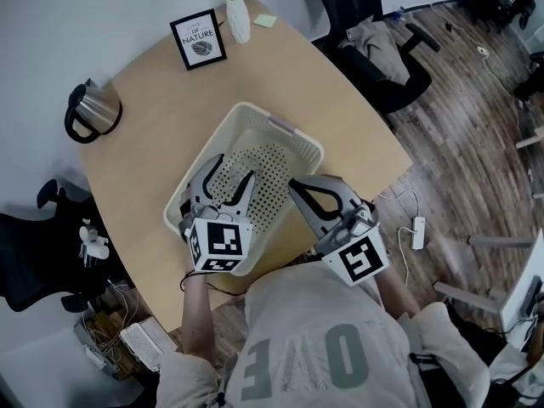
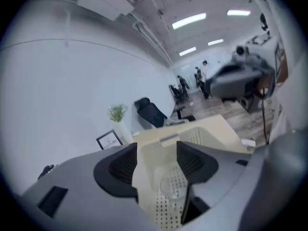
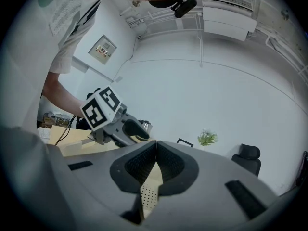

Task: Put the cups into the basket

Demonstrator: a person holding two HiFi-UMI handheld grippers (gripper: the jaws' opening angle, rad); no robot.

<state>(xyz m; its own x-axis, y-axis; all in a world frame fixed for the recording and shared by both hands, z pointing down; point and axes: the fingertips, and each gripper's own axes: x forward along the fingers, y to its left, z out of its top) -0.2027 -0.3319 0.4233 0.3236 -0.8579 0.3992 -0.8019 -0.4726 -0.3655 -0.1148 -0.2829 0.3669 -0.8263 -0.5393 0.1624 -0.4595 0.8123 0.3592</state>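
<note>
A cream perforated basket (image 1: pixel 311 149) stands on the round wooden table (image 1: pixel 144 168). My left gripper (image 1: pixel 234 172) hangs over the basket's near left part, its jaws open with nothing pressed between them. In the left gripper view the left gripper (image 2: pixel 156 165) looks down into the basket (image 2: pixel 204 134), where a clear cup (image 2: pixel 174 189) seems to lie on the dotted floor below the jaws. My right gripper (image 1: pixel 296 185) is shut and empty at the basket's near right rim. In the right gripper view the right gripper (image 3: pixel 155 148) has its pads together, with a strip of the basket (image 3: pixel 147 196) beneath.
A steel kettle (image 1: pixel 92 109) sits at the table's left edge. A framed print (image 1: pixel 198 39), a white vase with a plant (image 1: pixel 237 11) and a yellow note (image 1: pixel 265 20) stand at the far side. A black office chair (image 1: pixel 374 53) is beyond the table's right edge.
</note>
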